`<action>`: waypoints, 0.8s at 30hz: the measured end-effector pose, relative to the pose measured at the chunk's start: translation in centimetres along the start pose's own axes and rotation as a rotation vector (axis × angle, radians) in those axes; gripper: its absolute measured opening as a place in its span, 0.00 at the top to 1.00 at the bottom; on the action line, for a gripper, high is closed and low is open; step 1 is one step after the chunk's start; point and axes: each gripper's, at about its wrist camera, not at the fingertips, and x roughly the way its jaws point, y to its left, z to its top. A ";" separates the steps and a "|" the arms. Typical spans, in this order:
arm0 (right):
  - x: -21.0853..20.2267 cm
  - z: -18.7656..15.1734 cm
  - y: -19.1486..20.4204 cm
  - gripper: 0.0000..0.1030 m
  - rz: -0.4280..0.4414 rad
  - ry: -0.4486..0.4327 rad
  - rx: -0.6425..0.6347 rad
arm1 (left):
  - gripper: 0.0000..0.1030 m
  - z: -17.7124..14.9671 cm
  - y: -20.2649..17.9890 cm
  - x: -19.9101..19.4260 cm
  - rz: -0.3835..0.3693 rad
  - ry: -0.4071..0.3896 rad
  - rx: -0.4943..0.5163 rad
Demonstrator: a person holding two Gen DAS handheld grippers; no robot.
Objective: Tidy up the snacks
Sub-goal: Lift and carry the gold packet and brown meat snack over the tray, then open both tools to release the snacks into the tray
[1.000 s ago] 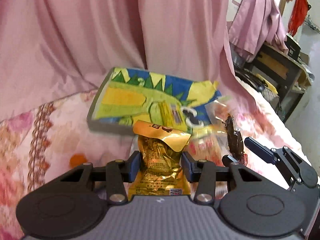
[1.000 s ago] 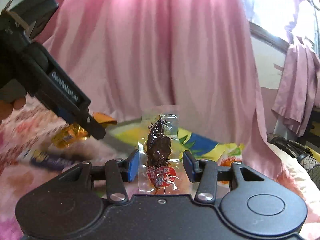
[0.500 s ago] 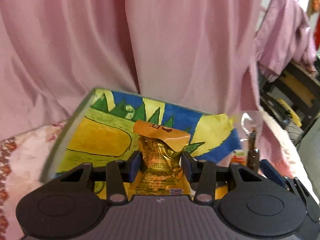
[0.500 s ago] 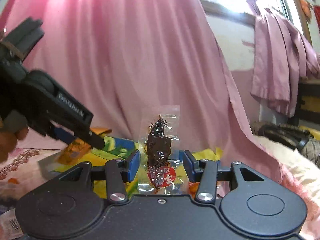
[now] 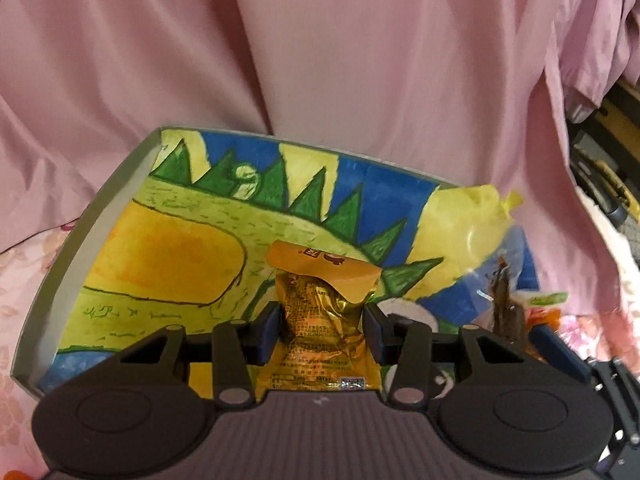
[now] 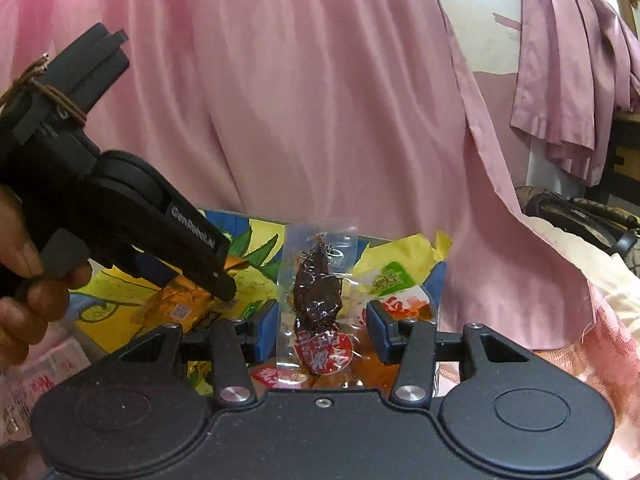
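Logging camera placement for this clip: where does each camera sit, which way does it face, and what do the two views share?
Left wrist: rides the left tongs, looking down along them into the shallow box painted green, yellow and blue; own blue pads clamp a gold foil snack packet.
Right wrist: rides the right tongs, facing the pink draped cloth; they carry a clear pouch of dark dried snack; a hand shows.
Shared: box, cloth, both packets, each other's tongs.

The left tool (image 5: 324,334) tilts steeply down, its jaws clamped on a gold snack packet (image 5: 322,344). The right tool (image 6: 322,330) points more level, pinching a clear packet of dark dried meat (image 6: 318,300). A hand (image 6: 24,276) grips the left tool's handle.
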 end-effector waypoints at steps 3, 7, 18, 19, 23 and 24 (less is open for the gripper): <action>0.2 0.1 0.0 0.52 0.004 0.003 -0.006 | 0.52 -0.3 0.1 0.2 0.007 0.013 -0.011; 0.4 0.1 -0.1 0.51 0.000 0.005 -0.003 | 0.51 -0.4 0.1 0.4 0.012 0.031 -0.008; -0.5 0.7 -0.5 0.43 -0.003 -0.010 0.036 | 0.28 -0.5 0.9 -1.7 -0.004 0.003 -0.050; -0.9 0.8 -0.5 0.41 -0.007 -0.019 0.040 | 0.25 -0.6 1.1 -2.3 -0.011 -0.008 -0.056; -2.8 2.0 -0.6 0.27 -0.020 -0.066 0.059 | 0.16 -0.8 1.8 -5.5 -0.037 -0.073 -0.094; -3.6 2.4 -0.5 0.25 -0.026 -0.080 0.058 | 0.13 -1.0 2.0 -6.6 -0.037 -0.098 -0.106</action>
